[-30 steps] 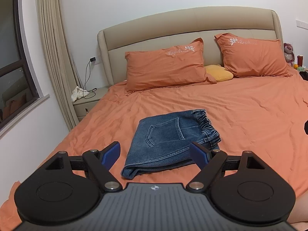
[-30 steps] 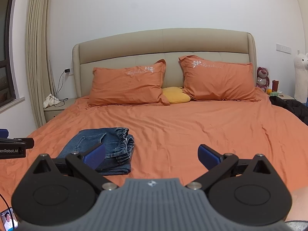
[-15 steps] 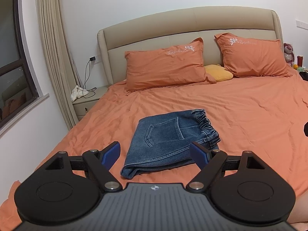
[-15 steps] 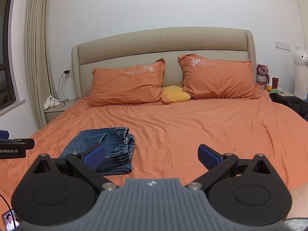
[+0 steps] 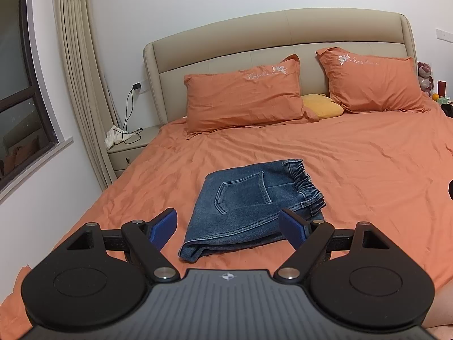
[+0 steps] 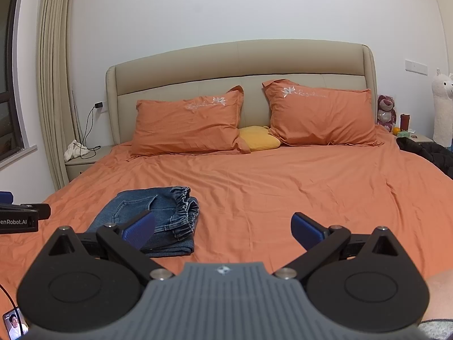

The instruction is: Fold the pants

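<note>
The pants (image 5: 249,206), blue denim with an elastic gathered waistband (image 5: 304,182), lie already folded into a compact stack on the orange bed (image 5: 368,170), near its foot edge and toward the left side, well apart from the pillows (image 5: 243,96) at the headboard. A back pocket faces up, the waistband runs along the stack's right side, and the rounded fold faces the foot edge. The left tongs (image 5: 228,226) hang wide apart just short of that near fold, holding nothing; the right tongs (image 6: 223,228) are likewise spread wide and empty, over bare sheet to the right of the stack. Judging by the layers, the folding looks complete or very nearly so. Denim of this kind should feel fairly heavy and limp: it will drape and sag if lifted by one layer, yet it is rough enough not to slip between the pads. If the stack needs squaring or another fold, the surest hold would be through all layers at the thick near fold or at the bunched waistband, one tongs at each end, since pinching only the top layer would likely peel the stack open. The soft mattress will give underneath.
</note>
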Demonstrator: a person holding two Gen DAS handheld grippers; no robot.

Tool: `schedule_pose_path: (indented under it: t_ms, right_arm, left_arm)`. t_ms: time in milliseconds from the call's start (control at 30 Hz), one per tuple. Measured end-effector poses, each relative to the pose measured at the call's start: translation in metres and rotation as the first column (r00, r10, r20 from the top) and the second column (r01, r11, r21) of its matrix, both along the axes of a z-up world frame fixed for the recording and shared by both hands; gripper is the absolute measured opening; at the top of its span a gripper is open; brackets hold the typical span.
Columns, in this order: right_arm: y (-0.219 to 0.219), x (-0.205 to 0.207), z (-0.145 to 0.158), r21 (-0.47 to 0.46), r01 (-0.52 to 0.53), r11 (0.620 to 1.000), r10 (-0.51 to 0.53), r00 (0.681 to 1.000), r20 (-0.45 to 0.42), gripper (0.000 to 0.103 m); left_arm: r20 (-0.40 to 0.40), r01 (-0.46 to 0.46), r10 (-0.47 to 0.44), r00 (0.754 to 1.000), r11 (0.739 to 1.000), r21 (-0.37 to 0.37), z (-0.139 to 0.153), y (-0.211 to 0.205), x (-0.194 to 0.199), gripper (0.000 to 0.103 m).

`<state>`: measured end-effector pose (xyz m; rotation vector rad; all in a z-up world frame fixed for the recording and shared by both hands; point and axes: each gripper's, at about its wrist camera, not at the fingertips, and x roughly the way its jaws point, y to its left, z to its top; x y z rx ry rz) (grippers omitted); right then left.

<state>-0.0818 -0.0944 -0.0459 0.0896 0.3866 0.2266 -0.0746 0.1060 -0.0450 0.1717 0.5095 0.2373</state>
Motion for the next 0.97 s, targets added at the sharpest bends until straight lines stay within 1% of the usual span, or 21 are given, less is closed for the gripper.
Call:
schedule_pose_path:
  t_ms: [267, 767, 967]
  right_arm:
    - [-0.0009, -0.0001, 0.0002, -0.001, 0.002, 1.0, -0.002, 1.0, -0.002, 0.098]
    - [-0.0041, -0.0004, -0.0016, 0.006, 0.016, 1.0, -0.016, 1.0, -0.018, 0.098]
    - [-0.0041, -0.0003, -0.0015, 0.007, 0.016, 1.0, -0.016, 1.0, -0.017, 0.098]
  left_arm:
    - [0.001, 0.001, -0.001, 1.0, 1.0, 0.001, 0.0002, -0.0001, 0.0001, 0.095]
    - [0.008, 0.031, -0.031, 0.999, 1.0, 0.007, -0.0005, -0.0038, -0.0016, 0.095]
    - [0.016, 0.026, -0.026, 1.0, 1.0, 0.009, 0.0008, -0.0049, -0.0018, 0.095]
